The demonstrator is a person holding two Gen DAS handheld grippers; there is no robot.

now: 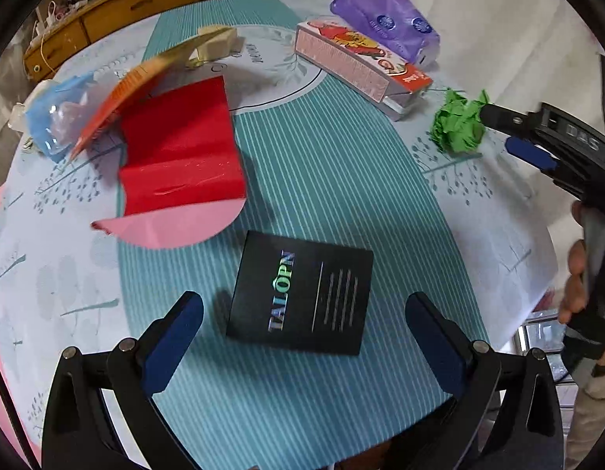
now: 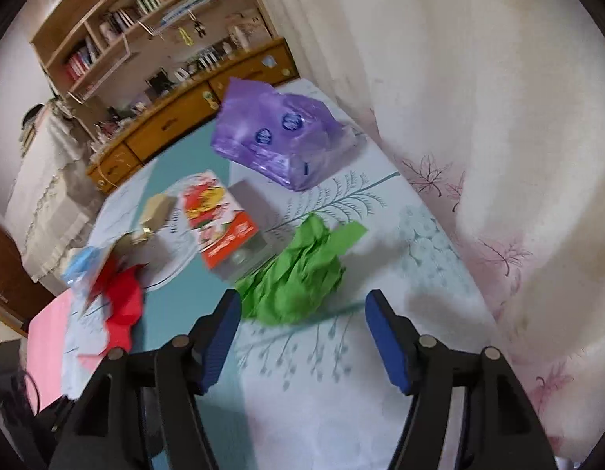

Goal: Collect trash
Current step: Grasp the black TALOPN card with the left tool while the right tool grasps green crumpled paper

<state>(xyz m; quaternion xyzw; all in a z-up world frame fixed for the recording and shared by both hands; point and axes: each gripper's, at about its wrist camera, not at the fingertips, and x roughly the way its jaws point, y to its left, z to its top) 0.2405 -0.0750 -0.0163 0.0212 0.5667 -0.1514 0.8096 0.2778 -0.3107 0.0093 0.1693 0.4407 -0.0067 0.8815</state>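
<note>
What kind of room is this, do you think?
Probably a lived-in home room: a table under a leaf-print tablecloth, a wooden bookshelf full of books above a drawer cabinet, and a pale curtain beside the table.

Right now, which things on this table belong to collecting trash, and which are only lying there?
For the job:
- crumpled green paper
- red sheet
- pink sheet
- blue plastic wrapper

Probably just lying about:
- black booklet
- long printed box
- purple tissue pack
</note>
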